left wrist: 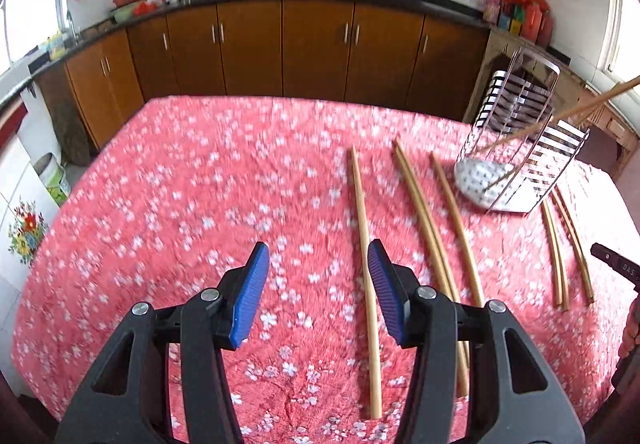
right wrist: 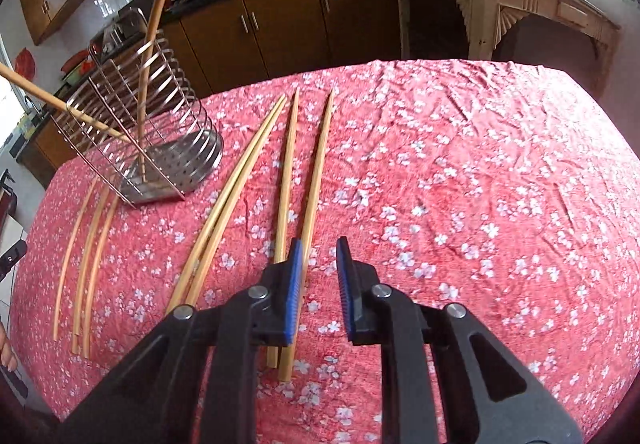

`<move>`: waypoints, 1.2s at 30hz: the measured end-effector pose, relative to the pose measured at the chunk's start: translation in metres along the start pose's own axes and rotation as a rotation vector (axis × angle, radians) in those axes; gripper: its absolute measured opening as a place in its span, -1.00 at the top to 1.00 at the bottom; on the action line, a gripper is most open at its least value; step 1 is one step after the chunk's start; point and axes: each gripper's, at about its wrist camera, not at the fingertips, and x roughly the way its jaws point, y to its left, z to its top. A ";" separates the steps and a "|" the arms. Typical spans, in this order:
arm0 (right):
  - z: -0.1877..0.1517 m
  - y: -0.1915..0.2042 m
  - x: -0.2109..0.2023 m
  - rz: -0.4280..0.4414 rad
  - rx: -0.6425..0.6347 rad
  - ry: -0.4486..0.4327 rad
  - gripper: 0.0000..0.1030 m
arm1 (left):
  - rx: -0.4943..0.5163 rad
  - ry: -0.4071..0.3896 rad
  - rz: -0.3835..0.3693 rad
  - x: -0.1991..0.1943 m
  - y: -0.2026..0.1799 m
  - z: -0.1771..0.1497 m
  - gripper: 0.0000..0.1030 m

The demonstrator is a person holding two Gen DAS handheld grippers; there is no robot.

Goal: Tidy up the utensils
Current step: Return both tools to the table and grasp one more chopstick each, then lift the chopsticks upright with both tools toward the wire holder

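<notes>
The left tongs (left wrist: 318,264) hang released over the tabletop (left wrist: 180,204), which is covered in a red cloth with white blossoms, their blue pads well apart with nothing between them. A single chopstick (left wrist: 364,236) lies on the cloth just beside the inner edge of the right-hand pad. Further right lie a close pair of chopsticks (left wrist: 424,220), then another single chopstick (left wrist: 456,212), and past the metal holder (left wrist: 520,148) a few more chopsticks (left wrist: 560,244) near the tabletop's edge. The holder, a wire rack with a perforated base, stands upright on the cloth and already has two chopsticks leaning in it (right wrist: 154,24), their tops sticking out above the rim. The right tongs (right wrist: 318,268) hang released too, the pads only a narrow gap apart and empty; two chopsticks (right wrist: 308,184) run beneath the left-hand pad, not gripped. Brown kitchen cabinets (left wrist: 312,44) stand behind the tabletop.
</notes>
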 end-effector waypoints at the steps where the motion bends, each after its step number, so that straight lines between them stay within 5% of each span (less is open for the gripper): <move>1: -0.001 0.001 0.005 -0.001 -0.003 0.002 0.67 | 0.005 0.010 0.000 0.004 0.001 -0.004 0.02; 7: -0.002 0.014 0.011 -0.042 -0.065 -0.007 0.68 | 0.035 0.045 -0.030 0.021 -0.010 -0.012 0.02; 9: -0.001 0.015 0.013 -0.068 -0.079 -0.018 0.84 | 0.045 0.051 -0.036 0.025 -0.014 -0.012 0.02; 15: 0.005 -0.016 0.008 -0.099 0.053 -0.031 0.85 | 0.053 0.094 -0.078 0.034 -0.025 -0.019 0.14; 22: 0.004 -0.017 0.008 -0.092 0.067 -0.052 0.85 | 0.080 0.117 -0.046 0.049 -0.038 -0.022 0.86; 29: -0.007 -0.015 0.002 -0.063 0.067 -0.037 0.78 | 0.007 0.108 -0.027 0.074 -0.023 0.003 0.86; 36: -0.030 -0.011 -0.013 -0.028 0.062 -0.038 0.72 | 0.016 0.114 -0.051 0.060 -0.017 -0.016 0.84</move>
